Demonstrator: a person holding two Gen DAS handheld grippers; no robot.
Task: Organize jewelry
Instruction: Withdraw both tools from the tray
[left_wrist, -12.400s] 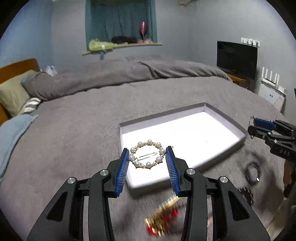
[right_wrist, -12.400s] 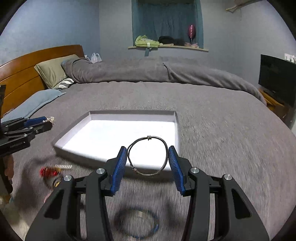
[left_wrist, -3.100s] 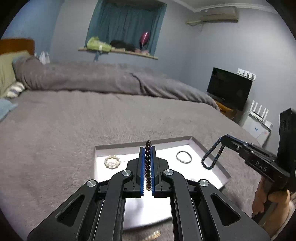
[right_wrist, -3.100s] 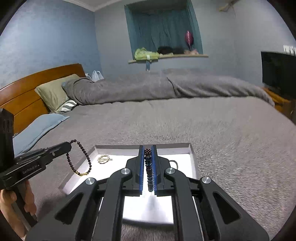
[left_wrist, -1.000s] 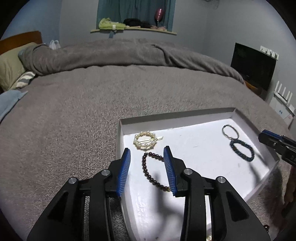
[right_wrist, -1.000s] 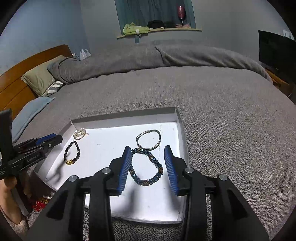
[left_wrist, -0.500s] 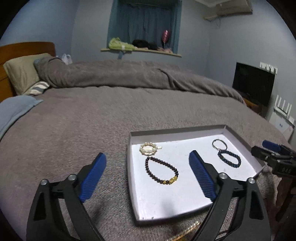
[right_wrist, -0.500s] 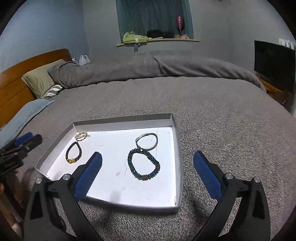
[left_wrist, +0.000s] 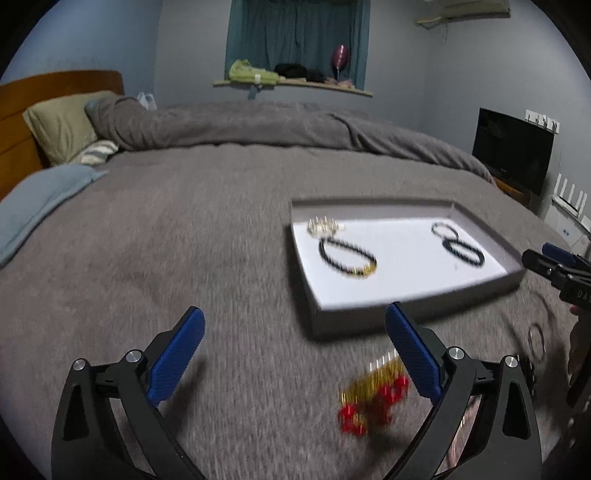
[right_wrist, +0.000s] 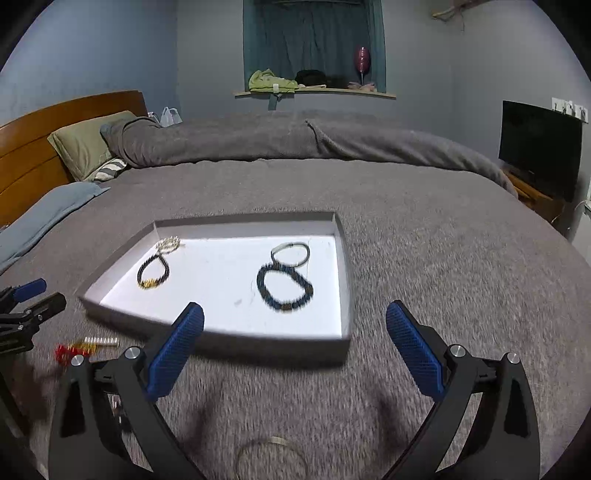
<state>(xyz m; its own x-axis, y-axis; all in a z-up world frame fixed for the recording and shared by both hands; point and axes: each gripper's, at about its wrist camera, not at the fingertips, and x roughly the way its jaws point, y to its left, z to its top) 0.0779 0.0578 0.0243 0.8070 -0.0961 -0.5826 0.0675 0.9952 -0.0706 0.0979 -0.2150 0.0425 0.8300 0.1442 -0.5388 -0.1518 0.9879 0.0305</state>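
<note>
Holding jewelry: white tray (right_wrist: 343, 295) on the grey bed (right_wrist: 443, 266).
Tray contents: pearl hair clip (right_wrist: 168, 243) and dark bead bracelet (right_wrist: 153, 272) at its left end; thin bangle (right_wrist: 290, 253) touching blue bead bracelet (right_wrist: 284, 288) at its right end.
Outside tray: red-and-gold comb (left_wrist: 373, 393), long axis slanting toward the tray.
Left tongs (left_wrist: 293, 356): opening, nothing between them.
Right tongs (right_wrist: 294, 354): spread wide, empty.
Writing: blurred, unreadable.

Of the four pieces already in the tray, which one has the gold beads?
The dark beaded bracelet on the tray's left side, just below the pearl ring. A short gold section sits at its near end; the blue bracelet and thin bangle lie to the right.
</note>
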